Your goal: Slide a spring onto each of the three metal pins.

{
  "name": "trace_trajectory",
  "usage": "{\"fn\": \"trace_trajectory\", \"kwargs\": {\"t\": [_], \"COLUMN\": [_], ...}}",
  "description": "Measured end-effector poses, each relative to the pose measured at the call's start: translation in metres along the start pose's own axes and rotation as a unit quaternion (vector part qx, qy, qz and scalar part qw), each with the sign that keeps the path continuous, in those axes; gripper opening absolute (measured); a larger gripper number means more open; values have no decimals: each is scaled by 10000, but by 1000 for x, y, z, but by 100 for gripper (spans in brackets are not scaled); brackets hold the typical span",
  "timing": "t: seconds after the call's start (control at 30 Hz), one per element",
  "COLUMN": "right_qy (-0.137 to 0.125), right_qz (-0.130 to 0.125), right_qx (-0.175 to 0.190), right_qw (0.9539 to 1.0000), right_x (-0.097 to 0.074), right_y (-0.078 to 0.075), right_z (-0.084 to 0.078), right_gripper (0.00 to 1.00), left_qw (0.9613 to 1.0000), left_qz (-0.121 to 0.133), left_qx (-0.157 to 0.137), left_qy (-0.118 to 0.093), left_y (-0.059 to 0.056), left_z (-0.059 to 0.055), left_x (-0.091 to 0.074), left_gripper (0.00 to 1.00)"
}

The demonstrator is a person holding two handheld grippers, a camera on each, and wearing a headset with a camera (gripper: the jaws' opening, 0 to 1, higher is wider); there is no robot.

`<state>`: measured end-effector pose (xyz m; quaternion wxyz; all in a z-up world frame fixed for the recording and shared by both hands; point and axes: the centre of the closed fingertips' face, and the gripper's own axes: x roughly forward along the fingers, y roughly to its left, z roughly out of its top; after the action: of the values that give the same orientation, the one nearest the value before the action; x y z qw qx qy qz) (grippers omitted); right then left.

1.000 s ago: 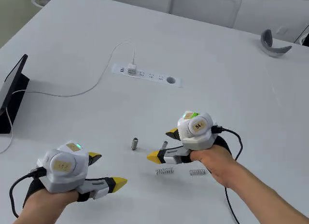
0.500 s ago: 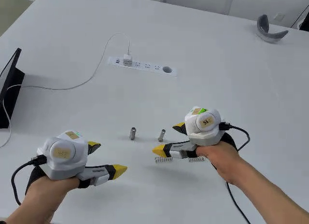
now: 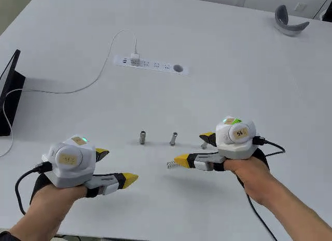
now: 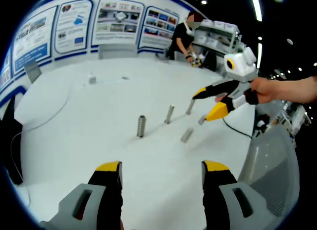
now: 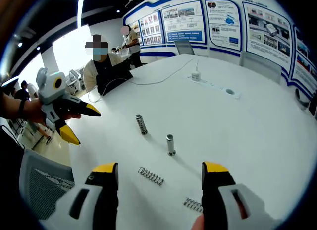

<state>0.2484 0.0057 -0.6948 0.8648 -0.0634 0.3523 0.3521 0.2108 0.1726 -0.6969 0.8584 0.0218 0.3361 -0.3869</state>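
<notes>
Three small metal pins stand in a row on the white table [image 3: 233,69]. The left pin [image 3: 142,137] [image 4: 141,126] [image 5: 141,124] wears a spring. The middle pin [image 3: 173,138] [image 4: 170,114] [image 5: 171,144] is bare. The right pin [image 3: 204,145] [image 4: 190,107] peeks out beside my right gripper [image 3: 194,147] [image 5: 160,166], which is open and holds nothing. A loose spring [image 3: 170,164] [image 5: 151,175] [image 4: 186,135] lies by its lower jaw tip. A second loose spring [image 5: 193,205] [image 4: 202,120] lies nearer that gripper. My left gripper [image 3: 115,165] [image 4: 162,166] hovers open, well left of the pins.
A white power strip [image 3: 150,65] with a plugged cable lies farther back. A dark screen [image 3: 8,90] stands at the left table edge. A grey curved object [image 3: 290,17] rests at the far right. People sit beyond the table in both gripper views.
My right gripper has drawn back to the right and toward me, uncovering the middle pin. One loose spring now lies at its jaw tip. The left gripper has barely moved.
</notes>
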Motion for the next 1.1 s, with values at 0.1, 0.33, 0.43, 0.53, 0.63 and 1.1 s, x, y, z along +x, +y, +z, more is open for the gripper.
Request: {"fn": "trace_trajectory", "kwargs": {"t": [0.1,0.33,0.43,0.53,0.63,1.1], "right_qy": [3,5,-9,-26,-19,5], "right_qz": [-46,-173,-223,-245,-283,-394], "right_qx": [68,204,253,313,364,586], "right_qw": [10000,9996,9994,9992,9989,9975], "right_x": [-6,-17,-23,-28,-34,-57], "right_y": [-4,-10,-11,-12,-15,-22], "right_z": [-7,-18,-24,-28,-34,-63], "right_gripper": [71,73,74,74,75,78], "left_qw": [10000,10000,9999,9999,9998,9993], "left_qz": [-13,-62,-83,-103,-133,-261], "left_qx": [9,63,73,93,119,237], "left_qy": [4,35,32,41,53,152], "left_y": [-3,-8,-10,-13,-16,-31], "left_z": [2,4,6,7,9,14], "left_x": [2,7,9,12,15,30], "left_gripper": [66,67,67,67,67,68]}}
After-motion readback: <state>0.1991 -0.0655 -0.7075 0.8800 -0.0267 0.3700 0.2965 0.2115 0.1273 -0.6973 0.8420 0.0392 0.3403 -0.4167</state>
